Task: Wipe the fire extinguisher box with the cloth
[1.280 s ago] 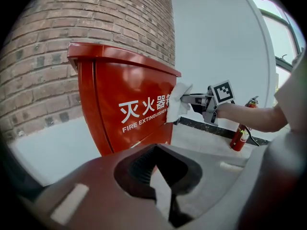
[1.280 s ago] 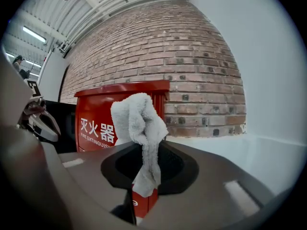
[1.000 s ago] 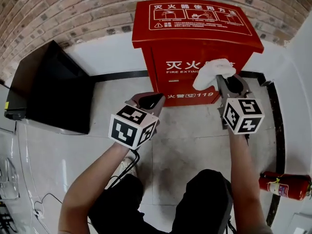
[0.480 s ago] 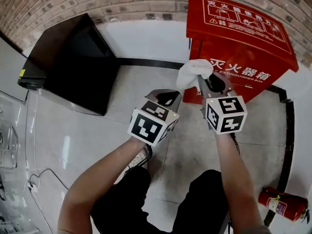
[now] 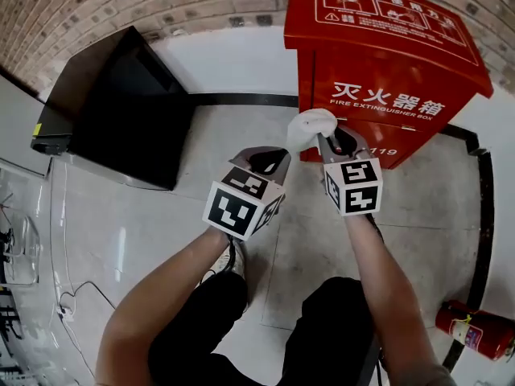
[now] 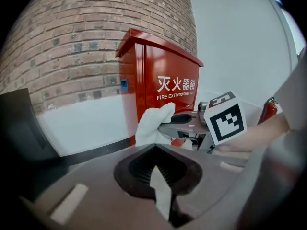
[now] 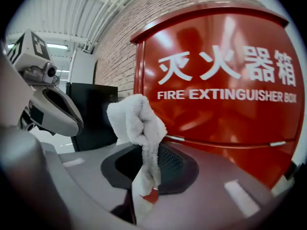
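The right tongs are clamped on a bunched white cloth, held near the lower left front edge of the red fire extinguisher box. The box stands at the floor's edge, against a brick wall. The left tongs, closed and empty, hover just beside the right.

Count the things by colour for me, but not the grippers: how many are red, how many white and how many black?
Red: 2, the fire extinguisher box and the fire extinguisher lying on the floor
White: 1, the cloth
Black: 1, the cabinet
Total: 4
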`<state>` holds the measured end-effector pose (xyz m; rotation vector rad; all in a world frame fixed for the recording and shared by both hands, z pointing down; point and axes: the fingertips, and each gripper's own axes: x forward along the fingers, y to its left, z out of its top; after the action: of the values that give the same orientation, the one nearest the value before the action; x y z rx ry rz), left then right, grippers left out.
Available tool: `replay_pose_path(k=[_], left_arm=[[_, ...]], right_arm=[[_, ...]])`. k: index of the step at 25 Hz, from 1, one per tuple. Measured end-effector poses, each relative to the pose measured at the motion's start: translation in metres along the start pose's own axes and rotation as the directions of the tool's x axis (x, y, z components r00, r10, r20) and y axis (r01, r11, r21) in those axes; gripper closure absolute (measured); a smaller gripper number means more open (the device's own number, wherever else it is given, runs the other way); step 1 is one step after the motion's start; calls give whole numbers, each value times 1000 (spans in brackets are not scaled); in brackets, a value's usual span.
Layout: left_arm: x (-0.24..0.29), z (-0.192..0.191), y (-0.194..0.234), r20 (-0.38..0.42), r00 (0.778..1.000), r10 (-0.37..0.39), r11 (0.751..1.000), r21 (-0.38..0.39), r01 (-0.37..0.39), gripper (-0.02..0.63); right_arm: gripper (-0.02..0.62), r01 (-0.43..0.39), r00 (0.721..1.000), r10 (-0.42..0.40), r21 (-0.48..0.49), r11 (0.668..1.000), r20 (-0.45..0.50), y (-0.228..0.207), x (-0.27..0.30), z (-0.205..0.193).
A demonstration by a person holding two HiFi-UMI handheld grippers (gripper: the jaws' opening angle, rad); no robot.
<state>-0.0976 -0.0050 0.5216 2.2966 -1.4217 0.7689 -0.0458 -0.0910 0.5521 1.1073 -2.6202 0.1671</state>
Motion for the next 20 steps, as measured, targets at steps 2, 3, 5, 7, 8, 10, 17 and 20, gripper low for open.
replay_pose_path(k=[2,3,5,7,8,10,17,20], left_arm=[[10,1,-9,-5,1000,-16,1000,0,16,606],[15,3,-15,-6,1000,-27,1000,7,27,606],[25,5,-28,-8,999,-51,998,23,51,606],[36,8,-41,-7,997,-77,996,33,77,606],[40,10,-47,-7,996,-91,995,37,91,606],[48,12,-60,-11,993,-117,992,53,117,606],[65,26,-81,-19,987,-159,983,94,160,606],[67,32,-83,-25,987,-162,976,142,164,606]], right_arm=[[500,23,1000,-23,5,1000,6,-18,-11,-5],[500,35,999,-35,6,999,9,-28,-18,-6],[500,65,998,-65,22,998,15,-49,-32,-10],[500,107,994,-108,42,993,14,-75,-48,-14],[500,132,991,-133,50,990,12,-89,-57,-17],[500,186,982,-187,68,980,8,-117,-76,-21],[500,348,937,-350,135,928,-7,-204,-138,-35],[500,404,914,-406,150,902,-21,-236,-158,-42]])
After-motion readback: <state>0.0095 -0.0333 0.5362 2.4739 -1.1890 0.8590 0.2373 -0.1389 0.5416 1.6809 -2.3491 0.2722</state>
